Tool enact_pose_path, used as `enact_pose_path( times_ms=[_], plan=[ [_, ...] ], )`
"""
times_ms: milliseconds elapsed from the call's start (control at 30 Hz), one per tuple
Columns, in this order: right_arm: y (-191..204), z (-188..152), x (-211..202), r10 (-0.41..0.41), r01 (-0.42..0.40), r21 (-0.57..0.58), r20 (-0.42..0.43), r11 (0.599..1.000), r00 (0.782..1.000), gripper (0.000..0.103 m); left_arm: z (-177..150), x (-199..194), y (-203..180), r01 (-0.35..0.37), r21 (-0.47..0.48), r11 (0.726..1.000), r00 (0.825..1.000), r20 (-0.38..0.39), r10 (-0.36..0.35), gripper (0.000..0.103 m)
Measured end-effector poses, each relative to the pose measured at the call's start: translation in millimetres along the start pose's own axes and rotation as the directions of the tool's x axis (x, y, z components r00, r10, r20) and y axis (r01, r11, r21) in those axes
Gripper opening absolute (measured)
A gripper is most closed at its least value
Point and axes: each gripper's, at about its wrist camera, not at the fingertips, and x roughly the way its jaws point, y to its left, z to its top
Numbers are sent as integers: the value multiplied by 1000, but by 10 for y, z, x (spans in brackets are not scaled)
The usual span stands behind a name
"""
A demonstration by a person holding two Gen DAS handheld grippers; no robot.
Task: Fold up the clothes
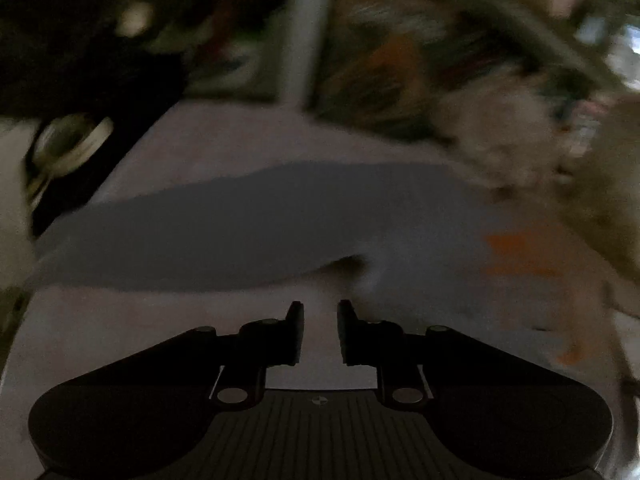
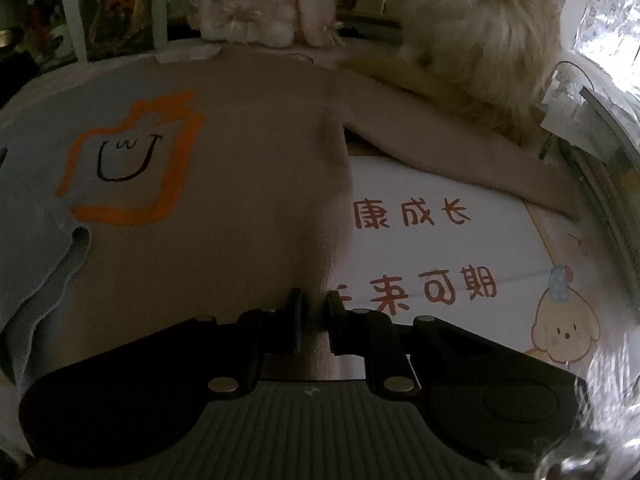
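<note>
Right claw is clenched on the bottom edge of the sweater, beige cloth pinched between the fingers. Left claw hangs w/ a small gap between its fingers, nothing in it, table showing through. Sweater lies flat on the table, half blue-grey, half beige, orange outline w/ a smiley face on the chest. One sleeve stretches out to the side over a white printed sheet. Plush rabbit sits by the collar, a fluffy toy beside it. Left view is too blurred for detail.
</note>
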Motion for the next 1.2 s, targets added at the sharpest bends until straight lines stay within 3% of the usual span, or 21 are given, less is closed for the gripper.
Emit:
enact_pose_path(
  times_ms=[100, 233, 300, 400, 500, 633, 733, 867, 933, 1033, 1067, 1200],
  plan=[
    [5, 14, 3, -1, 1, -13, -3, 1000, 1000, 13, 85, -47, -488, 111, 138, 984, 993, 18, -114, 24],
    [-20, 24, 4, 5, -5, 0, -10, 1000, 1000, 13, 125, 110, -1009, 174, 256, 951, 985, -53, -166, 24],
    [-25, 22, 2, 7, -7, 5, -10, 1000, 1000, 14, 91, 240, -1202, 176, 309, 935, 983, -108, -149, 24],
    [-22, 9, 0, 4, -4, 8, -4, 1000, 1000, 14, -69, 410, -1289, 109, 389, 915, 981, -189, -37, 24],
    [-42, 11, 8, 9, -9, 12, -5, 1000, 1000, 14, -187, 298, -1195, 83, 412, 908, 981, -194, -2, 24],
    [-81, 29, 17, 20, -20, 13, -12, 1000, 1000, 16, -402, -23, -876, -2, 355, 935, 976, -201, 79, 24],
    [-109, 32, 20, 24, -24, 20, -13, 1000, 1000, 18, -583, -243, -434, -99, 286, 953, 959, -227, 168, 24],
    [-132, 24, 19, 26, -25, 33, -10, 999, 1000, 22, -674, -493, 6, -197, 179, 964, 944, -229, 236, 24],
    [-142, 24, 23, 24, -23, 37, -10, 999, 1000, 25, -634, -580, 73, -214, 133, 968, 952, -193, 237, 24],
    [-151, 24, 23, 9, -8, 42, -10, 999, 1000, 32, -536, -630, 9, -131, 48, 990, 981, -138, 137, 29],
    [-159, 22, 22, 3, -3, 47, -10, 999, 1000, 34, -507, -617, -27, -99, 24, 995, 987, -128, 101, 35],
    [-215, -37, -3, 14, -13, 97, -9, 995, 1000, 47, -400, -497, -225, 36, -58, 998, 994, -105, -42, 41]
  ],
)
